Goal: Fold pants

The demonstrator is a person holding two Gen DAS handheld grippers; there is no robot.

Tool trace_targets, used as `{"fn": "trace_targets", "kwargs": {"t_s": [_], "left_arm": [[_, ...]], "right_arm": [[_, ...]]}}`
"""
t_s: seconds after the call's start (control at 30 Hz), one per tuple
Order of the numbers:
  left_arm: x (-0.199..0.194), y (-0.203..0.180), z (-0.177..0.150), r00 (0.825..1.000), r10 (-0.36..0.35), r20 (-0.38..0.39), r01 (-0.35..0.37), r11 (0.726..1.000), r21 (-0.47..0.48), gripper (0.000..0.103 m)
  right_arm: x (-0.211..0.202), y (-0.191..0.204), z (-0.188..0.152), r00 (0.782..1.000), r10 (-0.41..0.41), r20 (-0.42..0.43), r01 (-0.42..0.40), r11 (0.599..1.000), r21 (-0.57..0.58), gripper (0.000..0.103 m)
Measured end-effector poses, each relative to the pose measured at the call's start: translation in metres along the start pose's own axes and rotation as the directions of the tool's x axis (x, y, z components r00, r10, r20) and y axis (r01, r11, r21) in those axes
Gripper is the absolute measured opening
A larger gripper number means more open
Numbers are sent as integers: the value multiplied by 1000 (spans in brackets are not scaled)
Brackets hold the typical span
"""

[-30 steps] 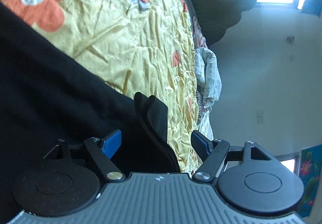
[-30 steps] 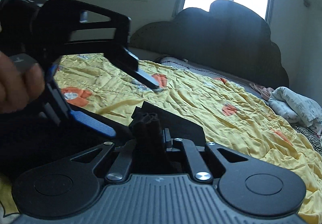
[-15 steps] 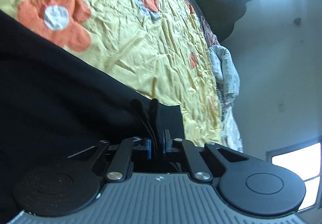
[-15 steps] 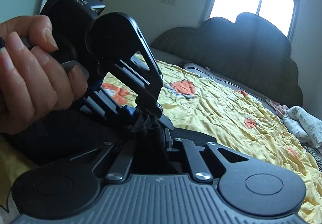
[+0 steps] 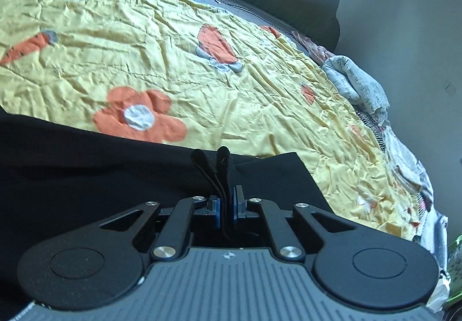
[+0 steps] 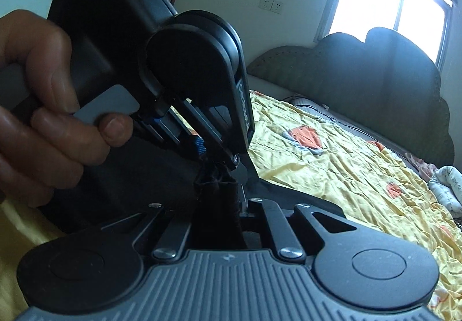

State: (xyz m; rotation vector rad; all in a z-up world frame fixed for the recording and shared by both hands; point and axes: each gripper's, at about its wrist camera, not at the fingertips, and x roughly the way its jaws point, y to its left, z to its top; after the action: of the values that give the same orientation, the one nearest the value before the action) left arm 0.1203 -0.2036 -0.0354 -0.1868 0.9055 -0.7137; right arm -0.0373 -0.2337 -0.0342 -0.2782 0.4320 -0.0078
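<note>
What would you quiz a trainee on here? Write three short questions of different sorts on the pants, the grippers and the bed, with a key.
1. True or false: the left gripper is shut on the black pants.
2. Multiple choice: the right gripper is A) open above the bed, B) shut on a bunched fold of the pants, C) holding a pillow.
3. Fill in: the pants lie on a yellow bedspread printed with orange ____.

Key: 1 true; 2 B; 3 flowers.
</note>
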Motion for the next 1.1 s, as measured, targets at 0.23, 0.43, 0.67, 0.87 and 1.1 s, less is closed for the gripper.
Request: {"fn": "trace_targets", "kwargs": {"t_s": [0.23, 0.43, 0.67, 0.87, 1.1], "left_arm": [[-10, 11, -2, 999, 41, 33, -42, 998, 38, 7], [-21, 21, -2, 994, 87, 68, -92, 993, 76, 7], [-30, 35, -4, 987, 140, 82, -146, 986, 77, 7], [-31, 41, -5, 985, 155, 76, -160, 985, 71, 7], [-35, 47, -6, 983, 165, 80, -171, 983, 71, 7]], "right_arm": [[5, 7, 3, 1000, 31, 1, -31, 1000, -5, 6], [15, -3, 8, 998, 59, 7, -59, 998, -3, 6], [22, -2, 8, 995, 96, 13, -96, 995, -15, 6], [21, -5, 3, 994, 107, 5, -107, 994, -26, 6], [21, 13, 23, 993, 114, -3, -114, 993, -38, 6]]}}
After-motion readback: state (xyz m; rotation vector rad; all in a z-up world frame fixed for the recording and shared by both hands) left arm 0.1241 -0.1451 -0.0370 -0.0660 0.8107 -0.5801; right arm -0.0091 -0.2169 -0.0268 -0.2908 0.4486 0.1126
